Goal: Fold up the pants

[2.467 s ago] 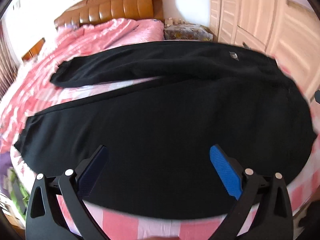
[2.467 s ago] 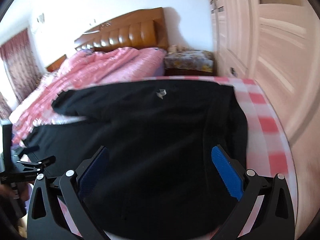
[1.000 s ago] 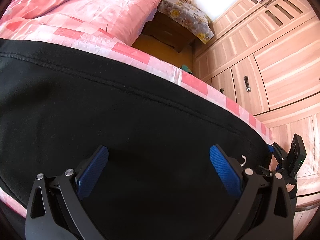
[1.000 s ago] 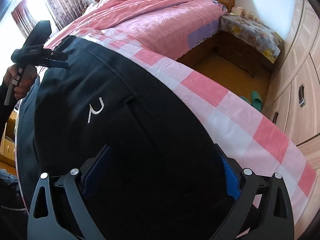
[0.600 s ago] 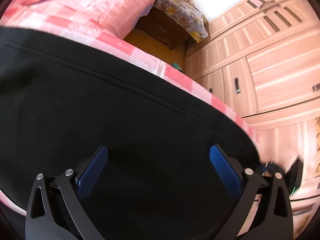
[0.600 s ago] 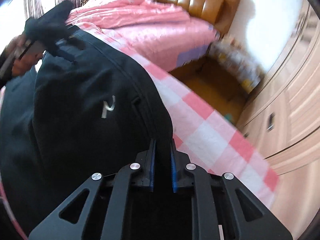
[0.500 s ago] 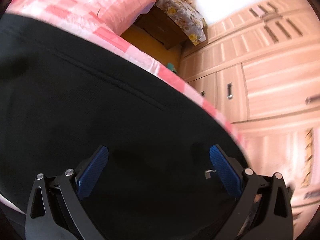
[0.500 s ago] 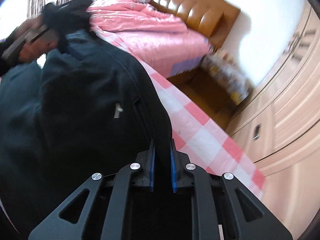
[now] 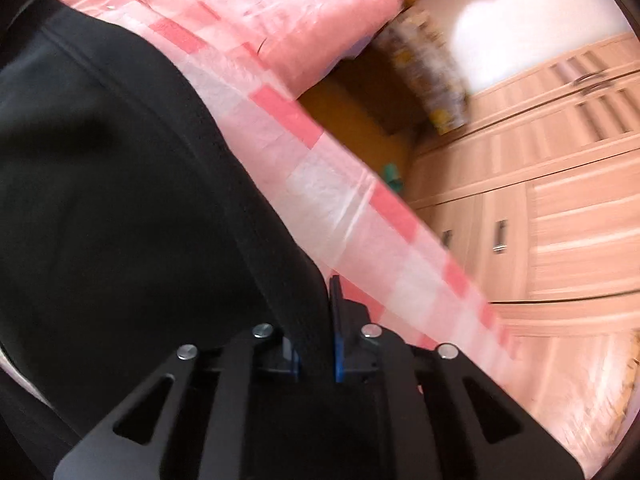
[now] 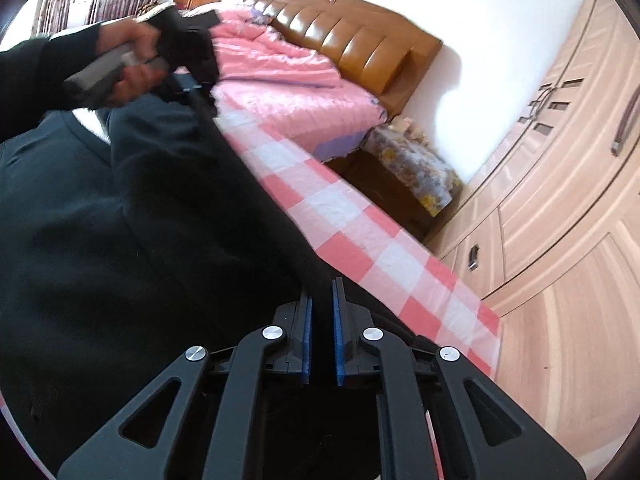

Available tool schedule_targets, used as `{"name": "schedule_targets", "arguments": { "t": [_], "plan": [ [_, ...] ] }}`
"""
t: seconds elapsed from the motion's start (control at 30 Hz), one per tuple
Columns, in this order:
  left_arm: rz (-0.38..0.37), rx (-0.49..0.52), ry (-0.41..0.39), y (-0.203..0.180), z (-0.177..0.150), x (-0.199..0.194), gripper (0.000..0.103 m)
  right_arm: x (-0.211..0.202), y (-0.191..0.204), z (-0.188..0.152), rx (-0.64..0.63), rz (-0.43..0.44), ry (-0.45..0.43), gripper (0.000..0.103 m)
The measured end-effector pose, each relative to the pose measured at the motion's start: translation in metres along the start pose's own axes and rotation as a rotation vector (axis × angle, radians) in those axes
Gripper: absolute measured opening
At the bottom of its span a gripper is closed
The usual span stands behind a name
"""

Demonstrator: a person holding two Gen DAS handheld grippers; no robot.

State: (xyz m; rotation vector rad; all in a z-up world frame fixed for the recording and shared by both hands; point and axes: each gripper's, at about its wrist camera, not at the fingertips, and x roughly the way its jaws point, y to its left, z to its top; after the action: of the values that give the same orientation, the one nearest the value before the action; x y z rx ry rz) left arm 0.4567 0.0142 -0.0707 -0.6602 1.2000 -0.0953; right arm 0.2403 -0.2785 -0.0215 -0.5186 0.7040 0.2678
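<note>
Both hand-held grippers, left [image 9: 316,332] and right [image 10: 320,320], pinch the black pants [image 10: 140,240] edge, garment trailing leftward over the checked bed sheet [image 10: 360,240].

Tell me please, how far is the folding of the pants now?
Done: both grips are made. The left gripper and the right gripper are each shut on an edge of the black pants, bunched over the checked sheet. Left: no finished fold shows yet.
</note>
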Motion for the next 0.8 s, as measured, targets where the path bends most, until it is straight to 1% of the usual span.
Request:
{"name": "schedule_targets", "arguments": {
  "t": [0.03,0.1,0.13,0.2,0.27,0.3,0.33,0.4,0.43,0.5,0.53,0.6,0.63,0.7,0.73,0.77,0.8],
  "plan": [
    [-0.014,0.027,-0.03,0.002,-0.007,-0.013,0.009,-0.008,0.002,-0.001,0.006,-0.006,-0.011,0.009],
    [-0.042,0.113,-0.118,-0.002,-0.029,-0.053,0.009,-0.026,0.004,-0.004,0.005,-0.025,-0.043,0.009],
    [-0.063,0.172,-0.173,-0.002,-0.047,-0.081,0.009,-0.036,0.006,-0.007,0.003,-0.032,-0.058,0.009],
    [-0.134,0.26,-0.254,0.0,-0.077,-0.128,0.009,-0.062,0.012,-0.014,-0.003,-0.047,-0.095,0.009],
    [-0.168,0.328,-0.3,0.009,-0.108,-0.161,0.009,-0.094,0.026,-0.027,-0.01,-0.038,-0.131,0.009],
    [-0.179,0.377,-0.324,0.019,-0.133,-0.177,0.009,-0.106,0.033,-0.034,-0.014,-0.035,-0.14,0.009],
    [-0.18,0.41,-0.335,0.027,-0.149,-0.184,0.009,-0.118,0.044,-0.046,-0.015,-0.024,-0.138,0.009],
    [-0.154,0.475,-0.342,0.054,-0.195,-0.189,0.01,-0.127,0.063,-0.069,-0.01,0.006,-0.118,0.009],
    [-0.146,0.488,-0.333,0.066,-0.211,-0.186,0.01,-0.125,0.076,-0.085,-0.001,0.028,-0.091,0.009],
    [-0.134,0.492,-0.302,0.095,-0.243,-0.18,0.01,-0.116,0.095,-0.11,0.023,0.068,-0.034,0.009],
    [-0.124,0.48,-0.279,0.116,-0.259,-0.173,0.01,-0.106,0.109,-0.126,0.03,0.089,0.006,0.009],
    [-0.099,0.455,-0.252,0.14,-0.276,-0.156,0.01,-0.098,0.128,-0.141,0.016,0.079,0.033,0.01],
    [-0.085,0.427,-0.24,0.153,-0.283,-0.146,0.01,-0.094,0.136,-0.146,0.004,0.057,0.039,0.011],
    [-0.1,0.381,-0.226,0.167,-0.284,-0.134,0.013,-0.093,0.138,-0.147,0.018,0.026,0.022,0.013],
    [-0.117,0.365,-0.231,0.171,-0.285,-0.134,0.015,-0.093,0.138,-0.146,0.031,0.036,0.028,0.016],
    [-0.119,0.356,-0.23,0.172,-0.284,-0.136,0.017,-0.094,0.137,-0.146,0.046,0.051,0.04,0.025],
    [-0.114,0.348,-0.228,0.172,-0.283,-0.136,0.018,-0.095,0.135,-0.146,0.058,0.061,0.045,0.052]
  ]
}}
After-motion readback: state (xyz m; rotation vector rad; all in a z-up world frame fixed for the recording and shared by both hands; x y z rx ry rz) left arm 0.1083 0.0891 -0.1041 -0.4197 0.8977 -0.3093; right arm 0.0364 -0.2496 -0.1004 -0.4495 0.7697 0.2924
